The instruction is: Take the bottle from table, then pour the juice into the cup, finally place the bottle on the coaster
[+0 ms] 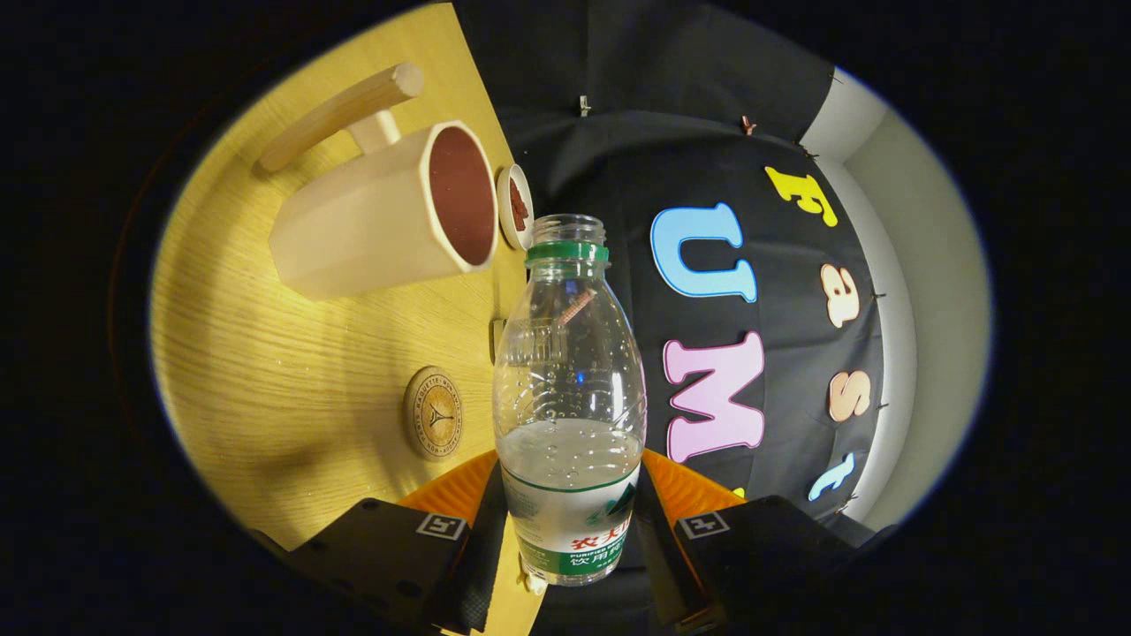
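Observation:
A clear plastic bottle (570, 389) with a green neck ring and no cap stands between my fingers, about a third full of clear liquid. My gripper (567, 530) is shut on the bottle, both fingers pressing its labelled lower part. The whole view is rolled, so the wooden table (265, 380) stands on edge beside the bottle. A cream cup (389, 212) with a long wooden handle and a dark brown inside sits beyond the bottle's mouth. A round wooden coaster (434, 412) lies on the table closer to my fingers.
A small white dish (515, 206) with something brown in it sits just past the cup, near the table's far edge. The booth's black cloth wall (707, 177) rises behind the table. A pale wall strip (919, 291) runs beyond the cloth.

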Motion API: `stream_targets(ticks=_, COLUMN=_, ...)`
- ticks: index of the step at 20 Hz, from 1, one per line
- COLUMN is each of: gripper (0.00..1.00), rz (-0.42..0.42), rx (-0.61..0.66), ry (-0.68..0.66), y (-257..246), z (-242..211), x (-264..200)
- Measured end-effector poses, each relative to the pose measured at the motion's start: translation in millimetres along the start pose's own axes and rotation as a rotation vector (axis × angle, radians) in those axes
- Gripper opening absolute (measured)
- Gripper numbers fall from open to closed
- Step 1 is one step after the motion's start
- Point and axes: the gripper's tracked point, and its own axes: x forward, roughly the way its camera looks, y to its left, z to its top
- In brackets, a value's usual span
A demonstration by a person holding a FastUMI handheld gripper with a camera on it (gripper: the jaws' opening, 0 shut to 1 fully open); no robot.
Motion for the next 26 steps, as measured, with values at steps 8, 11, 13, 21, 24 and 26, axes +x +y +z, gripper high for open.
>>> stream_targets(ticks=8, gripper=0.72, rz=0.005, rx=-0.091, ry=0.004, y=-1, z=4, x=2)
stream_targets(ticks=11, gripper=0.71, rz=-0.008, rx=-0.138, ry=0.001, y=-6, z=6, x=3)
stream_targets(ticks=13, gripper=0.71, rz=-0.008, rx=-0.153, ry=0.004, y=-7, z=5, x=3)
stream_targets(ticks=21, gripper=0.71, rz=-0.012, rx=-0.222, ry=0.002, y=-17, z=7, x=3)
stream_targets(ticks=24, gripper=0.71, rz=-0.008, rx=-0.22, ry=0.003, y=-16, z=6, x=3)
stream_targets(ticks=26, gripper=0.71, rz=-0.01, rx=-0.227, ry=0.005, y=-18, z=7, x=2)
